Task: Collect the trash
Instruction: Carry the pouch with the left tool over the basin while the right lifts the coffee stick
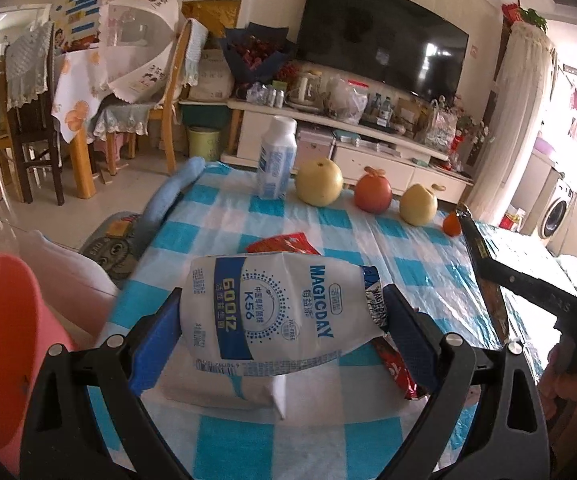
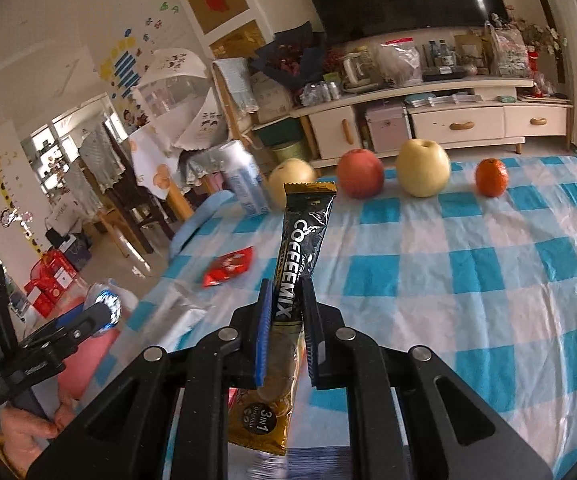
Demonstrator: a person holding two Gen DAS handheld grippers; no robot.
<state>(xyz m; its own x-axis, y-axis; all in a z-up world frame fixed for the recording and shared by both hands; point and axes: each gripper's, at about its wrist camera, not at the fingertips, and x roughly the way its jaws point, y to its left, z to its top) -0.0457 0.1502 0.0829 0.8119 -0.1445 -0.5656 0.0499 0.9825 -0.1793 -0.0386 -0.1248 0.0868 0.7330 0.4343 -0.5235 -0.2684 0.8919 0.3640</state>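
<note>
Holding tight, our left hand-held gripper (image 1: 282,322) pinches the yogurt bottle (image 1: 276,308), our right hand-held gripper (image 2: 286,322) pinches the coffee packet (image 2: 298,264); we should carry both gently.

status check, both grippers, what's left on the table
Left hand-held gripper shut on yogurt bottle. Right hand-held gripper shut on coffee sachet. Red wrapper left on table, unobstructed.

On the blue-and-white checked worktop (image 2: 488,280), a row runs along the far edge — upright white plastic bottle (image 1: 277,158) leftmost, then large yellow pear (image 1: 319,182), red apple (image 1: 373,193), smaller yellow pear (image 1: 418,205) and small orange tangerine (image 1: 451,224) rightmost. Nearer, left of centre, lies a crumpled red foil wrapper (image 2: 229,266) — well apart from the fruit.
</note>
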